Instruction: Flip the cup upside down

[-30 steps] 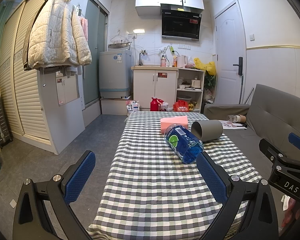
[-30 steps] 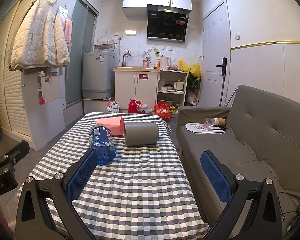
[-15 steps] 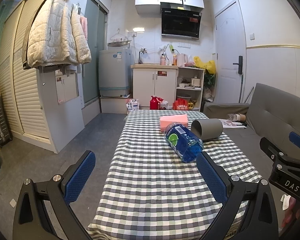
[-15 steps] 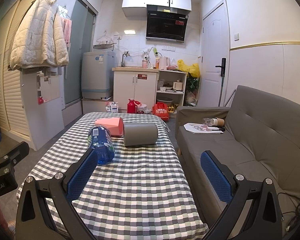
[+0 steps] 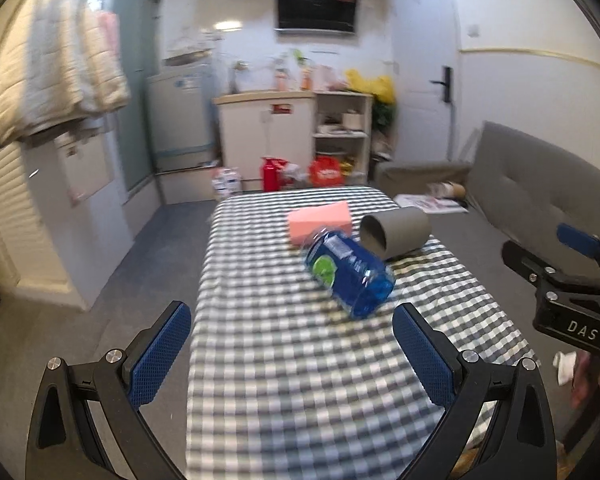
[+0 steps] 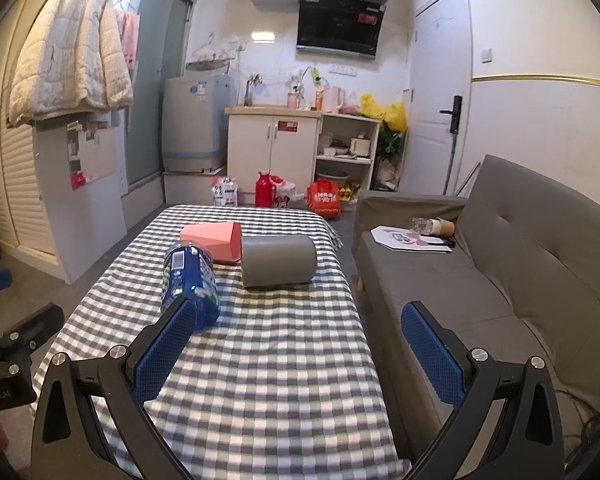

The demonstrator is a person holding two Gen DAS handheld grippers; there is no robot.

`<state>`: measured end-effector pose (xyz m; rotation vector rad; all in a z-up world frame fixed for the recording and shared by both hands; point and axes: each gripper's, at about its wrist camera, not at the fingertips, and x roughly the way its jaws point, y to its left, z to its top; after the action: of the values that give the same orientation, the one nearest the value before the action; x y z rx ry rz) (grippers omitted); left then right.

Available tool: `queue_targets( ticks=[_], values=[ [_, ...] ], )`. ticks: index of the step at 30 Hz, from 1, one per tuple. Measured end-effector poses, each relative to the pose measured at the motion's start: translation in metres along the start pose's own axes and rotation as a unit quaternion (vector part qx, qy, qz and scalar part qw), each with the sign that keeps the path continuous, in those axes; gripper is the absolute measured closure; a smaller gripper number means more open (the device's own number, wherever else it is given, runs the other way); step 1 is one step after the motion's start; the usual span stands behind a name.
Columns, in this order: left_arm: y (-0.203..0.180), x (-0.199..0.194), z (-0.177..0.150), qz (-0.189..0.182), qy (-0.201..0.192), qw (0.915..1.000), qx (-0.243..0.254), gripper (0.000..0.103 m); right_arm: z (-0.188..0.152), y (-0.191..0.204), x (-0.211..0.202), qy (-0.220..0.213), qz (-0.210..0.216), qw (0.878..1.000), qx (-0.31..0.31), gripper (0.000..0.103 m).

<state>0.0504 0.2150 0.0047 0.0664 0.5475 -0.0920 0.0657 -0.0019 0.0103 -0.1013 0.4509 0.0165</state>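
My left gripper point(image 5: 292, 340): level above the near end of the checked table point(image 5: 284, 392), fingers spread, empty. My right gripper point(image 6: 296, 344): likewise, spread and empty. Grey cup point(image 6: 278, 262): on its side, beside a pink, possibly plastic cup point(image 6: 214, 240) and blue bottle point(image 6: 190, 280).

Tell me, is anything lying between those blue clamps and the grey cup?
For the left gripper, yes: the blue bottle lies on its side in front of the grey cup. For the right gripper, only bare checked table lies ahead; the bottle sits off to its left. Both jaws are open.
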Motion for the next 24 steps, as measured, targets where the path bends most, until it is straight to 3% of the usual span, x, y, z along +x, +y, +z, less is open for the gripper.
queue_targets(
  ticks=[3, 7, 9, 13, 19, 24],
  values=[
    [0.01, 0.021, 0.03, -0.029, -0.002, 0.9993, 0.022, 0.0, 0.015, -0.002, 0.027, 0.022, 0.031, 0.999, 0.001, 0.0],
    [0.012, 0.057, 0.067, -0.057, -0.005, 0.9935, 0.099, 0.0, 0.034, -0.002, 0.057, 0.042, 0.06, 0.997, -0.012, 0.0],
    [0.011, 0.082, 0.083, -0.065, 0.0, 0.9852, 0.159, 0.0, 0.044, 0.0, 0.071, 0.046, 0.072, 0.996, -0.023, 0.0],
    [0.012, 0.134, 0.101, -0.063, 0.013, 0.9716, 0.228, 0.0, 0.055, -0.003, 0.1, 0.054, 0.086, 0.995, -0.019, 0.0],
    [0.012, 0.204, 0.105, -0.094, 0.026, 0.9643, 0.246, 0.0, 0.052, -0.015, 0.151, 0.104, 0.106, 0.989, 0.026, 0.0],
    [-0.003, 0.242, 0.1, -0.137, 0.05, 0.9477, 0.284, 0.0, 0.065, -0.018, 0.182, 0.102, 0.094, 0.99, 0.027, 0.0]
  ],
)
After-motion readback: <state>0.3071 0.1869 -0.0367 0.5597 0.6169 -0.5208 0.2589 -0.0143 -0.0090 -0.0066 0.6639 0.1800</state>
